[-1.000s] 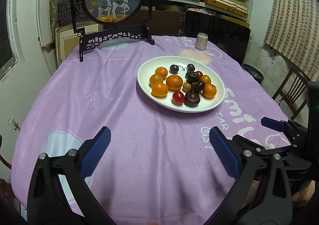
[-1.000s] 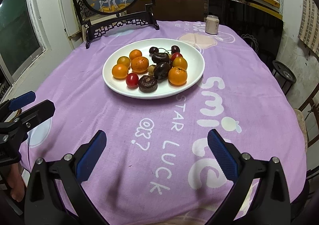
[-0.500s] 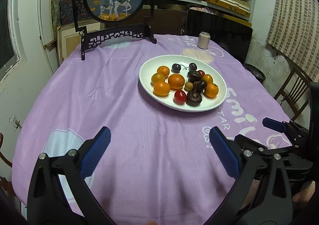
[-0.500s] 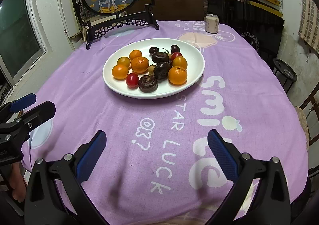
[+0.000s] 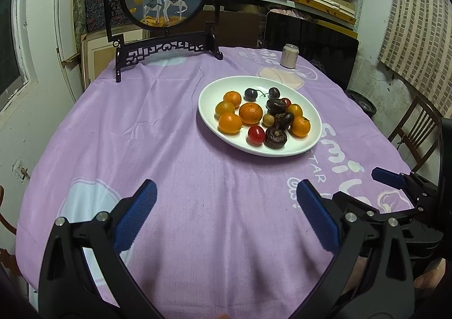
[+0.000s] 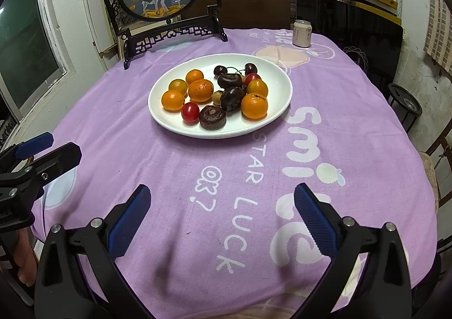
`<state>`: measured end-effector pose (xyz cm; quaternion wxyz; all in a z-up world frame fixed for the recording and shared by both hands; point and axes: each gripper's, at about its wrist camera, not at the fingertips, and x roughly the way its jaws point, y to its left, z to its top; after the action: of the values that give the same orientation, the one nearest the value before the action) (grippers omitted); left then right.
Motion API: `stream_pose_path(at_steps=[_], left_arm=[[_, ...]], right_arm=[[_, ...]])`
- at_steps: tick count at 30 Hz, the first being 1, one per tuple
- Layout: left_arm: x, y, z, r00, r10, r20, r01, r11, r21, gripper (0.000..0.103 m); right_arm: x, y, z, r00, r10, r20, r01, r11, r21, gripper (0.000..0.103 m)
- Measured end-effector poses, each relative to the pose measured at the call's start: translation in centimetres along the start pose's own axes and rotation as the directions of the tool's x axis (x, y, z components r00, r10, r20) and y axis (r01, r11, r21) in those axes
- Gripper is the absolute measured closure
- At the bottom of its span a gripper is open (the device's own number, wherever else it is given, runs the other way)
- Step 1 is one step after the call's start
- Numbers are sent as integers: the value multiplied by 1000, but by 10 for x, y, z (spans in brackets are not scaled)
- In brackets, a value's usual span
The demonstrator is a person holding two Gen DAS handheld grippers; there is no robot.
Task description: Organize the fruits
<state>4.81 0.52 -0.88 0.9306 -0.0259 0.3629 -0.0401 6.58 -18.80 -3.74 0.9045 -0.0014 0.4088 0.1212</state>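
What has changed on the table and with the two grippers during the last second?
Very little. In both wrist views the white plate of fruit sits slightly nearer and larger, so both open, empty grippers, left and right, seem to have eased toward it. Nothing was grasped or released. The fruits, the can and the purple tablecloth stayed as they were.
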Motion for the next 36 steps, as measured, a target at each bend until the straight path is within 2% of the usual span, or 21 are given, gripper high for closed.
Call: stream_pose_path(at_steps=[36], left_arm=[[2, -3, -5, 1000, -10, -7, 10, 1000, 2, 2]], right_arm=[[2, 7, -2, 1000, 4, -8, -4, 1000, -1, 2]])
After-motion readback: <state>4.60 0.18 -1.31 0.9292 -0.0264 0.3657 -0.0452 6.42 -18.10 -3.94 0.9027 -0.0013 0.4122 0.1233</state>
